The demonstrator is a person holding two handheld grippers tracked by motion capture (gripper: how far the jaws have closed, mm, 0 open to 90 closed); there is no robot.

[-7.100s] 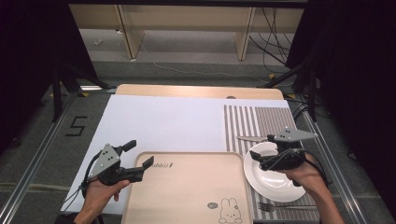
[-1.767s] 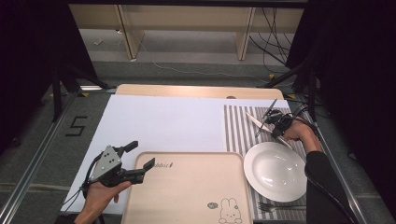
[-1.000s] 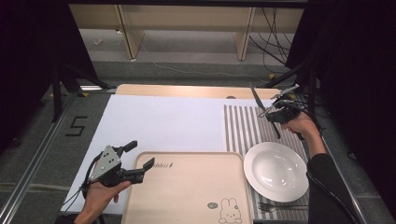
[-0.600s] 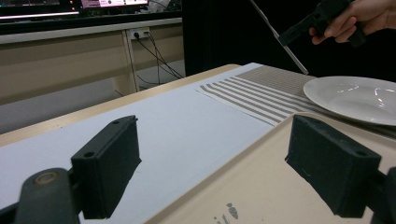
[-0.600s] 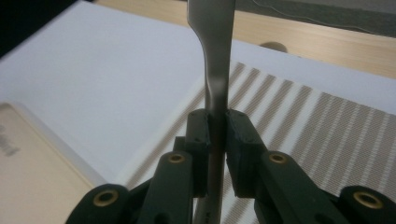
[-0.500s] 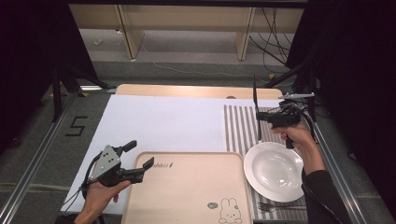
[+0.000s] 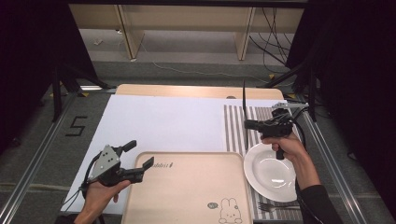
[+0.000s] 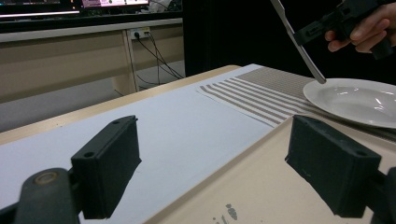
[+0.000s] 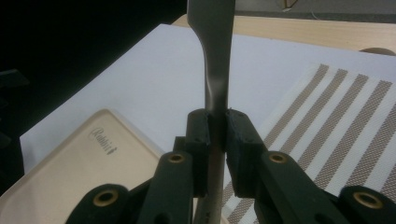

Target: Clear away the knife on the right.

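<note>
My right gripper [image 7: 248,124] is shut on a metal table knife [image 7: 244,109], held upright above the striped placemat [image 7: 233,128] just beyond the far left rim of the white plate [image 7: 271,167]. In the right gripper view the pads [image 9: 198,135] pinch the knife [image 9: 215,56] at its neck. My left gripper [image 7: 139,155] stands open at the left edge of the beige rabbit tray [image 7: 187,196]. The left gripper view has one jaw over the tray [image 8: 261,186] and one over the white sheet, and the knife [image 8: 299,44] near the plate [image 8: 355,100].
A fork [image 7: 275,206] lies on the placemat near the table's front edge, below the plate. A large white sheet [image 7: 163,121] covers the wooden table top. Metal rails run along both sides of the table.
My right gripper has carried the knife from the far right part of the placemat toward the person and slightly left, and the knife has swung upright. The left gripper stays put.
</note>
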